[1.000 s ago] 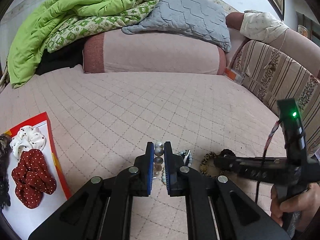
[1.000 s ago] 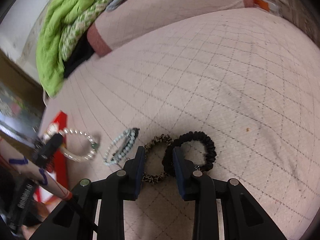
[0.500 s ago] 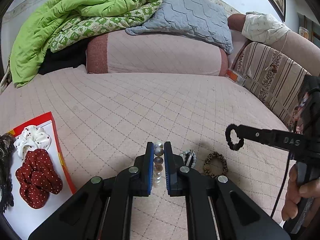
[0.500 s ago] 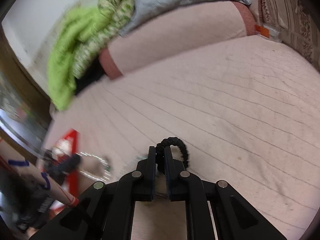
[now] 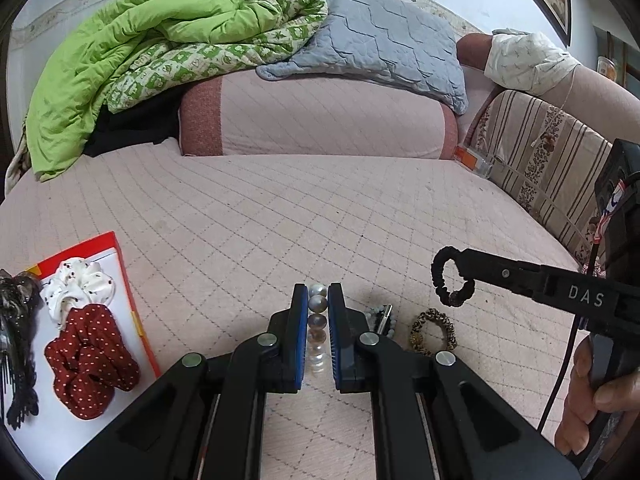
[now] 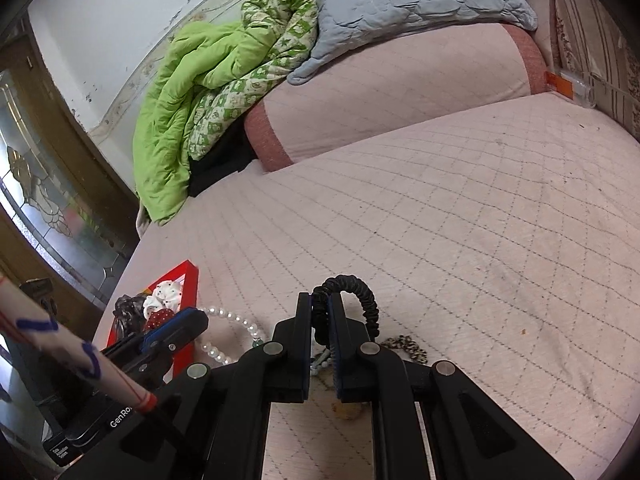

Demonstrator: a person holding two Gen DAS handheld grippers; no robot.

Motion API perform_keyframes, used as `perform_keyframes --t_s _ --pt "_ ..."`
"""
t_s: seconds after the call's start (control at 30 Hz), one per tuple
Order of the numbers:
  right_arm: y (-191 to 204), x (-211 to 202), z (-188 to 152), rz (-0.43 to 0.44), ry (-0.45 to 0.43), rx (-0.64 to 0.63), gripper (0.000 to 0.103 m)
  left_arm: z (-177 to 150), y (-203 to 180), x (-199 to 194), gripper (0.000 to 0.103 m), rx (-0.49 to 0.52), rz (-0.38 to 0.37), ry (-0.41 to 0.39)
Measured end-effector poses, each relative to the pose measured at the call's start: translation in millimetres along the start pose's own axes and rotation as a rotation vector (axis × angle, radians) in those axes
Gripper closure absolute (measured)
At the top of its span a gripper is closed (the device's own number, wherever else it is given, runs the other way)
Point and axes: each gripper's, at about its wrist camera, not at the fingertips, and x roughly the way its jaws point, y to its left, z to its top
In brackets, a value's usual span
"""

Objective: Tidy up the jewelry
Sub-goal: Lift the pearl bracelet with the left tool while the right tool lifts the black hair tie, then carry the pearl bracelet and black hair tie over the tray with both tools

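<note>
In the left wrist view, our left claw (image 5: 318, 320) was nearly closed on the pearl bracelet (image 5: 316, 322) low over the bed (image 5: 280, 216), with the red-edged tray (image 5: 120, 276) of scrunchies at near left. In the right wrist view, our right claw (image 6: 321, 332) was clamped on the black scrunchie (image 6: 360, 296), lifted above the bed; the leopard scrunchie (image 6: 408, 346) lay just right of it.

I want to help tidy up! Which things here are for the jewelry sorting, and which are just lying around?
For the job:
- black scrunchie, pinched in the right gripper
- pearl bracelet, pinched in the left gripper
- leopard scrunchie
- blue bead bracelet
- red-edged tray holding scrunchies

Just lying about:
- green blanket
- grey pillow
- pink bolster
</note>
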Motion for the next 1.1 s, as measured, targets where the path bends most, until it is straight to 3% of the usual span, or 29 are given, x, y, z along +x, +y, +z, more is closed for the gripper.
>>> perform_keyframes --t_s 0.5,1.1 --pt "70.3 28.7 -10.8 0.100 0.032 -0.095 0.094 -2.7 48.1 -37.5 0.094 -0.041 0.088 -0.040" --pt "174.4 66.5 -44.9 0.253 0.106 -0.217 0.094 -36.4 144.7 -109.3 0.093 -0.186 0.241 -0.068"
